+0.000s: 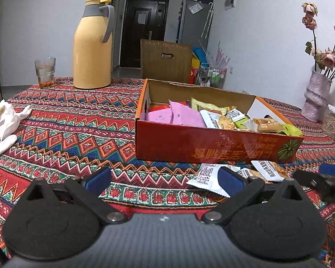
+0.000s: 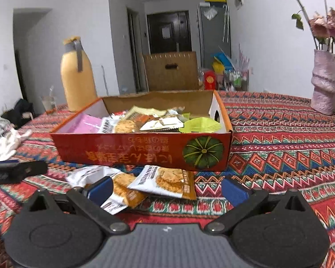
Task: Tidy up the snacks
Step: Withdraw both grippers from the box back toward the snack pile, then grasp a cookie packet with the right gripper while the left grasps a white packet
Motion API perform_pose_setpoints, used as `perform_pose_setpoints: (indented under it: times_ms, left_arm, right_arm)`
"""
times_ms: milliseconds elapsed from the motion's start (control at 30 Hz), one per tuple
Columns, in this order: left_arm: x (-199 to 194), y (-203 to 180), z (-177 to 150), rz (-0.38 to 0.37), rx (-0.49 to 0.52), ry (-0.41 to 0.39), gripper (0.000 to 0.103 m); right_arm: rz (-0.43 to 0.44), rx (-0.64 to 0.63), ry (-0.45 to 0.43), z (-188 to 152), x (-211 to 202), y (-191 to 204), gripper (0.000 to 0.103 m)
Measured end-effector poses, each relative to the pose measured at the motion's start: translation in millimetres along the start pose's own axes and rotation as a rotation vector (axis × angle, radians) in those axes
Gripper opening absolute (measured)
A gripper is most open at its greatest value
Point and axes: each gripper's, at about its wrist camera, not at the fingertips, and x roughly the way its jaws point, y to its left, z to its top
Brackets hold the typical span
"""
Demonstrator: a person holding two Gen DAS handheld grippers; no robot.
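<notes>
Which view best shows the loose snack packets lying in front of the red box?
The right wrist view: the loose snack packets lie centred ahead of the open jaws. The left wrist view shows them off to the right, partly hidden behind a finger.

Right gripper (image 2: 167, 191) low over patterned tabletop (image 2: 279, 156), jaws spread wide. Cracker packets (image 2: 165, 182) lie between them, just before red snack box (image 2: 143, 149) holding mixed wrappers.

I count one red box (image 2: 143, 149), three cracker packets (image 2: 167, 181) loose in front of it, one yellow jug (image 1: 92, 49), one glass (image 1: 45, 71), one vase (image 1: 316, 96), and my two claws (image 1: 165, 179) (image 2: 167, 188).
</notes>
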Motion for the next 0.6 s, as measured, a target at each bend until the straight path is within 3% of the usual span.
perform_pose_setpoints:
  times_ms: [200,367,600]
  left_arm:
    - [2.3,5.7,-1.3,-0.016,-0.032,0.008,0.103]
    - [3.4,8.4,-1.0,-0.03,-0.05,0.019,0.103]
    - [5.4,10.3,-1.1,-0.038,-0.062,0.027,0.103]
  right_arm:
    - [-0.059,0.039,0.123,19.6,49.1,1.1,0.101]
    - [-0.058,0.088,0.178,21.1,76.1,2.3,0.081]
    - [-0.075,0.012,0.184,11.0,78.8,16.1,0.068]
